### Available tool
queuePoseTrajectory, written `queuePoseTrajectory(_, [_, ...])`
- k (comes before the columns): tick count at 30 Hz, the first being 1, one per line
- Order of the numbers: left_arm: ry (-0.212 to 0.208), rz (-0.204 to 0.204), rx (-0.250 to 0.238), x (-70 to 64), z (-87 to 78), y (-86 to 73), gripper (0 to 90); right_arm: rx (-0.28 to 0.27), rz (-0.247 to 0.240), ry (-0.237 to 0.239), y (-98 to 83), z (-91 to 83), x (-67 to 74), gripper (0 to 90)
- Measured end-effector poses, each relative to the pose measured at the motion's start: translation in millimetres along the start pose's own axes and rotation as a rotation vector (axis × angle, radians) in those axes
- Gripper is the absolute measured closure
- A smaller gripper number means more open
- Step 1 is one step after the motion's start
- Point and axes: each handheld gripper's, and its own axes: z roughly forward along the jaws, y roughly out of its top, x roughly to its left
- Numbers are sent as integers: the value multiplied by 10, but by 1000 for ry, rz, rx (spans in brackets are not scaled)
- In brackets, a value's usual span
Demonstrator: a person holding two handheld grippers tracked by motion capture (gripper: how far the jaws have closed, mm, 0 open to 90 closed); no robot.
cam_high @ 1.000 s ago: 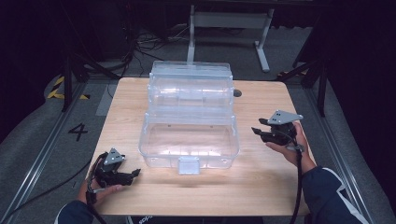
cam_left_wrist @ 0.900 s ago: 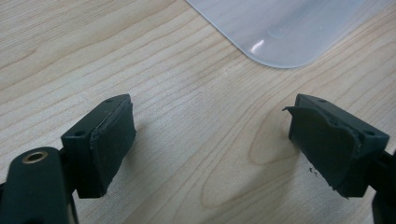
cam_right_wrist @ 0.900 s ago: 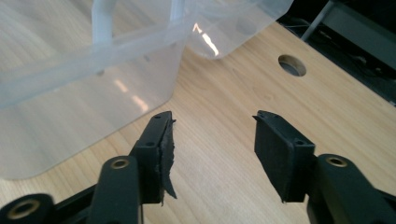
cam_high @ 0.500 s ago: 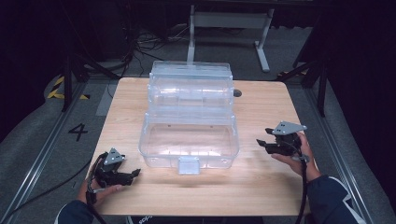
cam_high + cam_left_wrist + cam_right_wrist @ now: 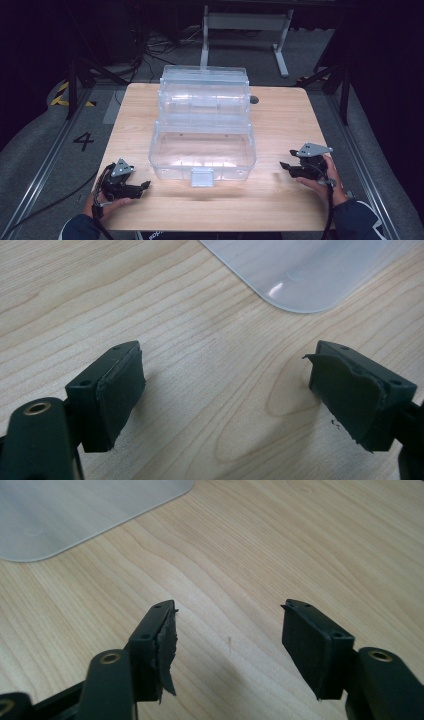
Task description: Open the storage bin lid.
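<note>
**Both grippers open beside the clear box**

Here, from the high view, we see a clear box [image 5: 202,132] standing in the middle of the table [image 5: 280,125], its lid tipped back toward the far edge and a small latch [image 5: 202,177] on its near wall. Our left gripper [image 5: 142,185] rests on the table near the box's near left corner, apart from it, jaws pointing toward the box. Our right gripper [image 5: 283,166] sits low over the table to the right of the box, also apart from it, pointing at its right wall.

Next, in the left gripper view, we look along the left gripper [image 5: 225,395] at bare wood. Its jaws stand wide apart with nothing between them, and a rounded corner of the box [image 5: 300,270] lies ahead.

Finally, in the right gripper view, the right gripper [image 5: 227,642] has just been opening its jaws; they stand apart over bare wood, holding nothing. A corner of the box [image 5: 75,515] shows at the upper left, well clear of the pads.
</note>
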Motion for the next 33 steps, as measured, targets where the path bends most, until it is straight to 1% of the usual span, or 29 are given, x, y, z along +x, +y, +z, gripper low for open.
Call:
queuePoseTrajectory(2, [0,4,1,3,-1,1,150,2,7,-1,-40,-15,3,382])
queuePoseTrajectory(4, [-2,6,1,6,-1,1,149,-4,24,-1,-76,-28,0,375])
queuePoseTrajectory(5, [-2,9,1,8,0,2,149,-7,40,2,-106,-37,2,372])
queuePoseTrajectory(7, [-3,13,-1,12,1,3,149,-4,52,3,-164,-45,10,360])
queuePoseTrajectory(8, [-4,13,-1,12,2,3,149,-4,52,3,-164,-45,10,360])
queuePoseTrajectory(11, [-5,15,-2,16,3,4,148,9,68,-5,-247,-46,32,331])
queuePoseTrajectory(15, [-8,19,-2,22,5,7,147,16,100,9,-334,-56,48,308])
queuePoseTrajectory(16, [-13,14,3,21,3,9,147,15,107,14,-354,-57,53,306])
queuePoseTrajectory(19, [-10,25,1,29,9,15,146,19,114,17,-403,-56,66,277])
queuePoseTrajectory(20, [-14,15,2,24,12,16,146,18,123,22,-419,-54,68,275])
queuePoseTrajectory(22, [-15,15,2,27,16,20,146,5,149,30,-457,-49,64,266])
queuePoseTrajectory(23, [-19,7,4,22,17,19,146,-2,170,38,-473,-46,55,256])
queuePoseTrajectory(24, [-15,21,0,32,21,25,146,-8,185,45,-488,-40,46,248])
queuePoseTrajectory(27, [-13,23,0,35,22,27,146,-9,176,51,-487,-30,51,215])
queuePoseTrajectory(30, [-13,18,0,29,21,24,146,-8,175,52,-486,-29,50,214])
queuePoseTrajectory(31, [-7,10,5,20,14,21,146,-7,175,52,-486,-29,50,213])
queuePoseTrajectory(33, [-5,15,2,22,13,19,148,-7,174,53,-485,-28,50,212])
